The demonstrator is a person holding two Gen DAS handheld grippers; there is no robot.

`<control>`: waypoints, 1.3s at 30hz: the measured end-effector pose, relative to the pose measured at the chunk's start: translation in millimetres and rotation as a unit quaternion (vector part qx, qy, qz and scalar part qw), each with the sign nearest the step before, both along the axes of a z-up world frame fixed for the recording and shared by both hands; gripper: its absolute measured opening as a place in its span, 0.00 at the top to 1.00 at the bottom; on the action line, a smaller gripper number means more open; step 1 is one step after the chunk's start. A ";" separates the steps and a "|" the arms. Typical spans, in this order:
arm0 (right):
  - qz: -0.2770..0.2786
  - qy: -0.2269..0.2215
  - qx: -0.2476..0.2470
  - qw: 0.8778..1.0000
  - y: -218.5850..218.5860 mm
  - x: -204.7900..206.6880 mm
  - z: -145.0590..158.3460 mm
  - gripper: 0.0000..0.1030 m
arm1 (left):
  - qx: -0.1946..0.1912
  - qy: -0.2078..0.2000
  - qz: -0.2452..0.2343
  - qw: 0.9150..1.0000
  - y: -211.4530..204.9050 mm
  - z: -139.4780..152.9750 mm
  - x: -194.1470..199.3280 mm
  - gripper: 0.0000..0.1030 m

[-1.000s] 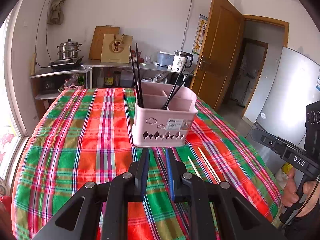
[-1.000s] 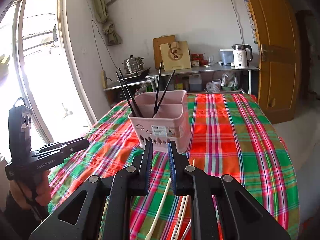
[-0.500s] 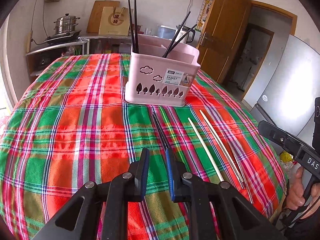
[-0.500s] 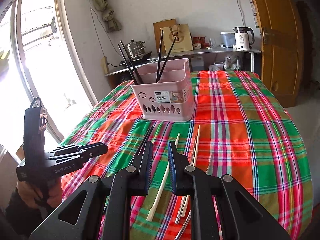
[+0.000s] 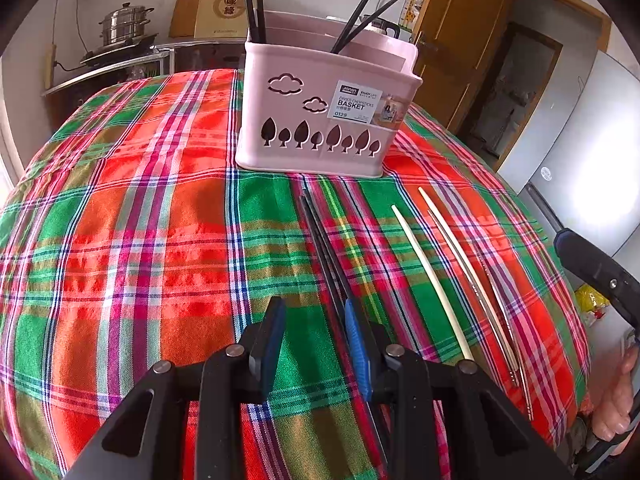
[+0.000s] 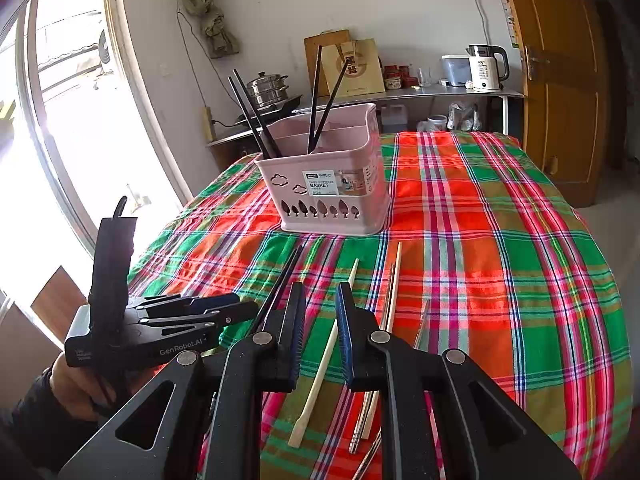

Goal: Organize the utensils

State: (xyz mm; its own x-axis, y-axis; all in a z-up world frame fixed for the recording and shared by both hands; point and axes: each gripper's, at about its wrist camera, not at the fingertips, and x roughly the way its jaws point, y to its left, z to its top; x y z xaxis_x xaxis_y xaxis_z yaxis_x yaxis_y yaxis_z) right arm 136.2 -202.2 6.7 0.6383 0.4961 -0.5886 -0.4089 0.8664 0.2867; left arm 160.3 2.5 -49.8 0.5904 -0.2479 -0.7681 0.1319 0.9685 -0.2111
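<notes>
A pink divided utensil basket [image 5: 320, 120] [image 6: 332, 196] stands on the plaid tablecloth [image 5: 140, 220] and holds several black chopsticks [image 5: 252, 0]. A pair of black chopsticks [image 5: 320, 236] lies in front of it and runs under my left gripper [image 5: 314, 316], which is open just above them. To the right lie cream chopsticks [image 5: 428, 272] and metal chopsticks [image 5: 496, 304]. My right gripper [image 6: 318, 312] is open and empty, above a cream chopstick [image 6: 328, 348]. The left gripper also shows in the right wrist view [image 6: 216, 308].
A counter [image 6: 420, 92] with a kettle, steamer pot and paper bag stands behind the table. A window is at the left, a wooden door [image 6: 560, 80] at the right. The table edge drops off to the right [image 6: 608, 280].
Both grippers have come down closer to the table. The left gripper has opened wider over the black chopsticks on the cloth. The right gripper has opened slightly.
</notes>
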 end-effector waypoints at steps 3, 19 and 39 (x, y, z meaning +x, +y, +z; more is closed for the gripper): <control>0.000 -0.001 0.001 1.000 -1.1 0.3 -0.1 0.85 | 0.008 0.000 0.001 1.000 -1.7 -2.5 1.2 0.70; -0.001 0.003 0.002 1.000 -1.5 0.8 -1.4 0.85 | 0.086 -0.012 0.004 0.996 -7.3 -4.4 2.3 0.76; 0.053 0.081 -0.058 0.994 87.5 64.0 -52.1 0.85 | 0.082 0.010 0.028 0.996 68.3 2.2 20.7 0.88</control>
